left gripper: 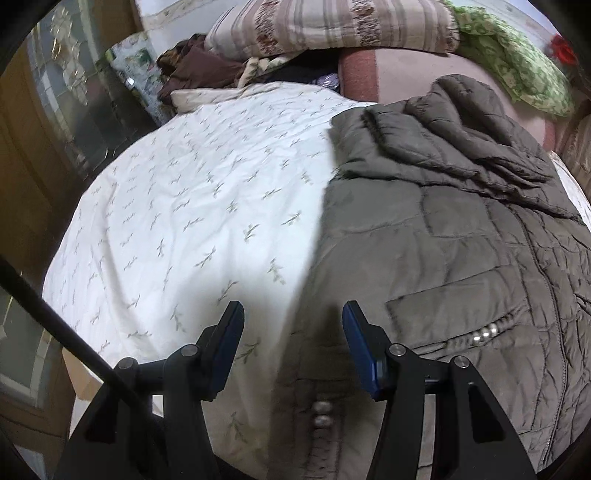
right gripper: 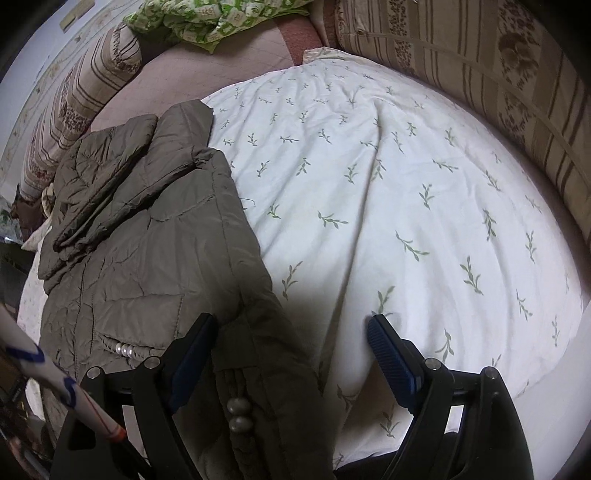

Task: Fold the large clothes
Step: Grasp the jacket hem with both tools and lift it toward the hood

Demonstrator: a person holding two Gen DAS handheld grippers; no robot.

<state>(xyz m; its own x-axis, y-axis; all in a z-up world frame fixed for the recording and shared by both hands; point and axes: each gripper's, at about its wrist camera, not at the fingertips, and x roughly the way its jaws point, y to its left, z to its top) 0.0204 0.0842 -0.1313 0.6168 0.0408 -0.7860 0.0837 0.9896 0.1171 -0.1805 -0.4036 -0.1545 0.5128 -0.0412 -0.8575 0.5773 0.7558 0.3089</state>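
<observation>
Bed (left gripper: 166, 206) has a white quilt with little green sprigs all over. Striped floral cushions (right gripper: 480, 74) run along its far side, a green patterned blanket (right gripper: 207, 18) bunched behind them. Wooden cabinet with glass doors (left gripper: 55, 92) off to the side. Light's dim-ish, indoor.

Quilted matt cloth jacket (left gripper: 461, 229) w/ glossy beads (left gripper: 321, 413), on soft cotton sheet (left gripper: 192, 206).
</observation>
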